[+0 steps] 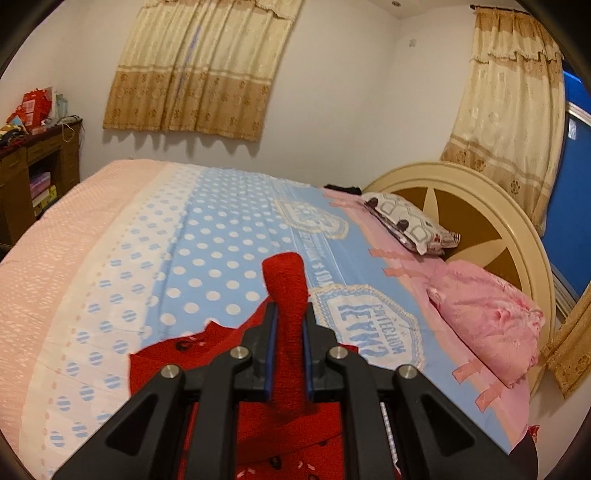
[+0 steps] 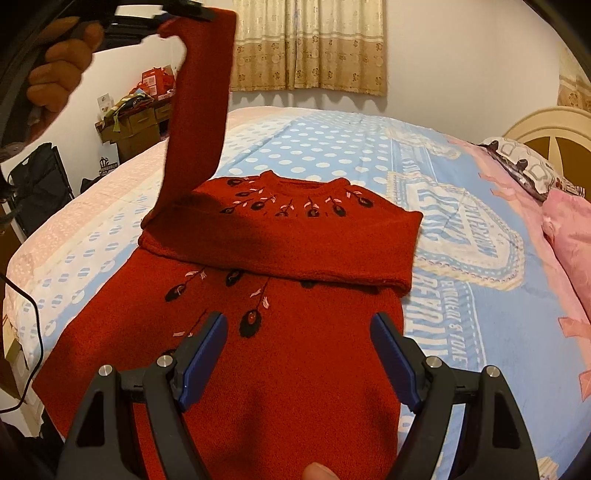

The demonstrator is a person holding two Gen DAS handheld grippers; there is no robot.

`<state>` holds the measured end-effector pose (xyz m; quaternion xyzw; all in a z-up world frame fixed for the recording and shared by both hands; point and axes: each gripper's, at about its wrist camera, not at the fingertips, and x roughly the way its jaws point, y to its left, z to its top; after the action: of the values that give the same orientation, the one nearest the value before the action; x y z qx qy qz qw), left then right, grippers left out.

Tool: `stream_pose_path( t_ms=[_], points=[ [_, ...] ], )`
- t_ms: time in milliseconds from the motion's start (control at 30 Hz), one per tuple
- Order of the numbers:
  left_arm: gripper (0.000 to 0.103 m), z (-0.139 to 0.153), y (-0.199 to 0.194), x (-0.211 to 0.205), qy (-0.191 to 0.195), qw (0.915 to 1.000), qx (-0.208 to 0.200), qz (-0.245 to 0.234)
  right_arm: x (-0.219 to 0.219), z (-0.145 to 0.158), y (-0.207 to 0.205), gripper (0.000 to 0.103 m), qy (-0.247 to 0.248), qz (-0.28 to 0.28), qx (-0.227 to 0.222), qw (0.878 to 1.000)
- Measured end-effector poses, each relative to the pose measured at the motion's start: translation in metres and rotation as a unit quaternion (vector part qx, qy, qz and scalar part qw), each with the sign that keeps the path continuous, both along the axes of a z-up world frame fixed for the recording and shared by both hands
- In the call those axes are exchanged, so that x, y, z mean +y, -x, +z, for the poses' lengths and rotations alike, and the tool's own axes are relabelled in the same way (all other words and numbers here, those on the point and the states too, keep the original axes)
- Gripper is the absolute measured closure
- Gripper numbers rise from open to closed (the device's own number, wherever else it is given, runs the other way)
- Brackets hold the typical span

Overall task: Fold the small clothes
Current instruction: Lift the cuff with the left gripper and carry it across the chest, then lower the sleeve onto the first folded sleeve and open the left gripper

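A small red sweater [image 2: 280,325] with dark embroidered flowers lies flat on the bed, neck away from me. Its right sleeve [image 2: 332,254] is folded across the chest. My left gripper [image 1: 289,317] is shut on the cuff of the left sleeve [image 1: 286,295]. In the right wrist view it [image 2: 177,14] holds that sleeve [image 2: 201,122] lifted high above the sweater's left shoulder. My right gripper [image 2: 299,332] is open and empty, just above the sweater's lower body.
The bed has a blue dotted cover [image 2: 332,147] with pink edges. A pink pillow [image 1: 484,317] and a patterned pillow [image 1: 410,221] lie by the headboard [image 1: 476,192]. A wooden shelf [image 1: 37,166] stands at the left. A black cable [image 2: 33,314] hangs at the bed's left edge.
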<state>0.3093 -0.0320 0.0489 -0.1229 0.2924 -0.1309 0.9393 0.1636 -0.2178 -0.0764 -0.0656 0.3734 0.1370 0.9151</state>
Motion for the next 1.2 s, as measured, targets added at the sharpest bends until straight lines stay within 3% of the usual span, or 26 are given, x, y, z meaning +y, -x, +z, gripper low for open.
stream_pose_path(
  t_ms=[300,567,700,767,833,900,1033,1133,1200],
  points=[
    [0.091,-0.053,-0.023,-0.067,-0.031,0.9985,0.030,-0.034,-0.011,-0.014,0.006,0.023,0.000,-0.014,0.016,1.000],
    [0.089,-0.113,-0.043,-0.125,-0.055,0.9906,0.091,-0.086,-0.024,-0.026,0.013,0.023,0.000,-0.031,0.035,0.999],
    [0.076,-0.117,-0.035,-0.138,-0.058,0.9863,0.090,-0.125,-0.028,-0.037,0.012,0.023,-0.003,-0.040,0.052,0.998],
    [0.065,-0.112,-0.025,-0.138,-0.074,0.9856,0.074,-0.133,-0.030,-0.041,0.012,0.023,-0.008,-0.043,0.059,0.997],
    [0.038,-0.105,-0.011,-0.131,-0.091,0.9858,0.047,-0.132,-0.034,-0.042,0.010,0.023,-0.019,-0.048,0.065,0.997],
    [0.029,-0.102,0.000,-0.116,-0.117,0.9858,0.026,-0.118,-0.038,-0.044,0.009,0.023,-0.027,-0.051,0.071,0.996],
    [0.025,-0.118,0.020,-0.069,-0.167,0.9820,0.023,-0.085,-0.042,-0.041,0.010,0.023,-0.037,-0.057,0.072,0.995],
    [0.025,-0.144,0.036,-0.019,-0.211,0.9755,0.047,-0.038,-0.043,-0.037,0.010,0.023,-0.030,-0.053,0.070,0.996],
    [0.025,-0.159,0.043,0.014,-0.220,0.9730,0.070,-0.007,-0.044,-0.030,0.011,0.023,-0.022,-0.052,0.060,0.997]
  ],
)
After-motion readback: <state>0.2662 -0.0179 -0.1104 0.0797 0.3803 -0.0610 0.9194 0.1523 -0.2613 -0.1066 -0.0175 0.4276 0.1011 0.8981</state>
